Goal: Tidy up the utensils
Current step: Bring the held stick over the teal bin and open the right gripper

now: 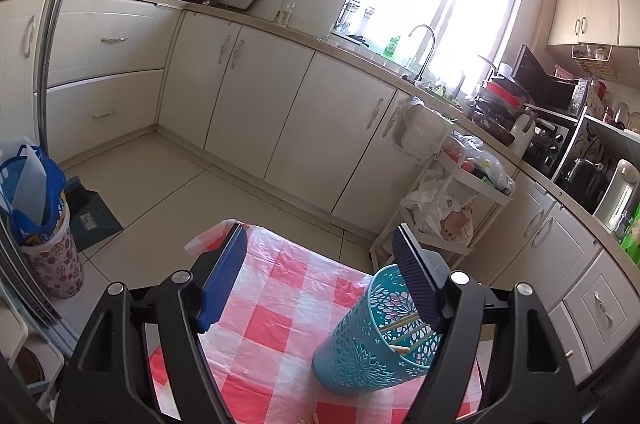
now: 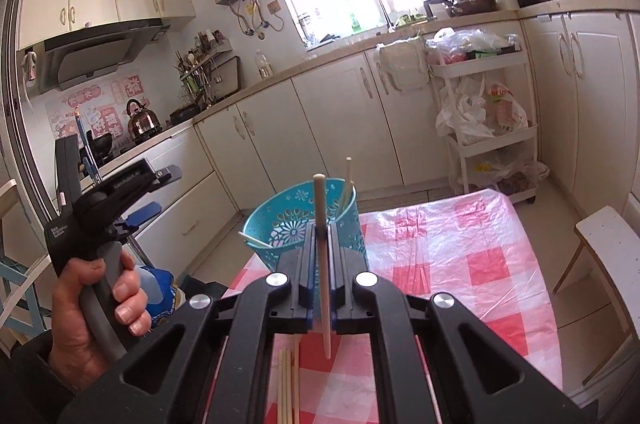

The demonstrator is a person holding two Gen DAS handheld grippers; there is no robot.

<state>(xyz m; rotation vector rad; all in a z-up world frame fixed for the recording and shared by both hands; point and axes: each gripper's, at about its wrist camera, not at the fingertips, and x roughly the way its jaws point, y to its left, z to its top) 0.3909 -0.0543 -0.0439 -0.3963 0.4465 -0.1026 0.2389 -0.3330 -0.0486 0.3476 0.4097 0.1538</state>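
Note:
A teal perforated utensil holder [image 1: 376, 332] stands on the red-and-white checked tablecloth [image 1: 288, 308], with chopsticks [image 1: 400, 324] inside. My left gripper [image 1: 320, 276] is open and empty above the table, its right finger over the holder's rim. My right gripper [image 2: 321, 264] is shut on a single pale chopstick [image 2: 322, 244], held upright just in front of the holder [image 2: 296, 220]. Two chopsticks [image 2: 347, 183] lean in the holder. Several loose chopsticks [image 2: 288, 384] lie on the cloth below the right gripper. The left gripper [image 2: 132, 207] shows at the left of the right wrist view.
A patterned bin with a blue bag [image 1: 40, 224] stands on the floor to the left. A white trolley with bags [image 2: 488, 111] stands by the cabinets. A white chair [image 2: 608, 256] is at the table's right side. Counters run along the walls.

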